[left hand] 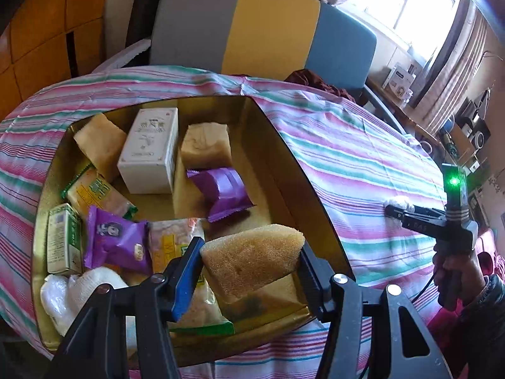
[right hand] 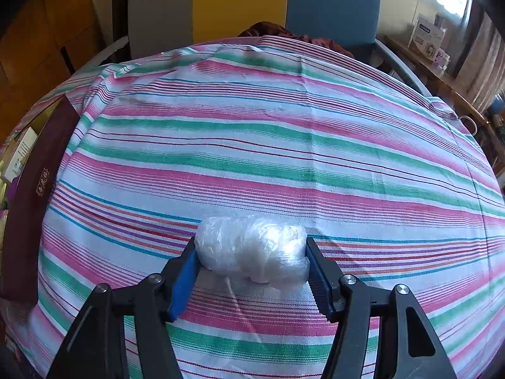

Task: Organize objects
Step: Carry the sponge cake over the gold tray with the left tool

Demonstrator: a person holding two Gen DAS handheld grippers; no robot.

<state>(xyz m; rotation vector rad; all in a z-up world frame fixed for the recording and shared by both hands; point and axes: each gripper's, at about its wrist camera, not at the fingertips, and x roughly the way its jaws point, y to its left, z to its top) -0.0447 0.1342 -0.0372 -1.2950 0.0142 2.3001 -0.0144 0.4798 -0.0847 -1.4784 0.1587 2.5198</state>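
My left gripper (left hand: 251,254) is shut on a tan sponge (left hand: 252,257) and holds it over the near right corner of an open gold-lined box (left hand: 284,145). The box holds two more tan sponges (left hand: 206,142), a white carton (left hand: 150,150), purple snack packets (left hand: 224,191), a green carton (left hand: 63,240), yellow packets (left hand: 98,194) and a white wrapped bundle (left hand: 79,290). My right gripper (right hand: 251,254) is shut on a white plastic-wrapped bundle (right hand: 252,249) just above the striped tablecloth (right hand: 252,145). It also shows in the left wrist view (left hand: 399,207), right of the box.
The box's dark red outer wall (right hand: 28,208) stands at the left edge of the right wrist view. A grey, yellow and blue chair (left hand: 252,28) stands behind the table. A shelf with boxes (left hand: 401,79) and clutter lies at the far right.
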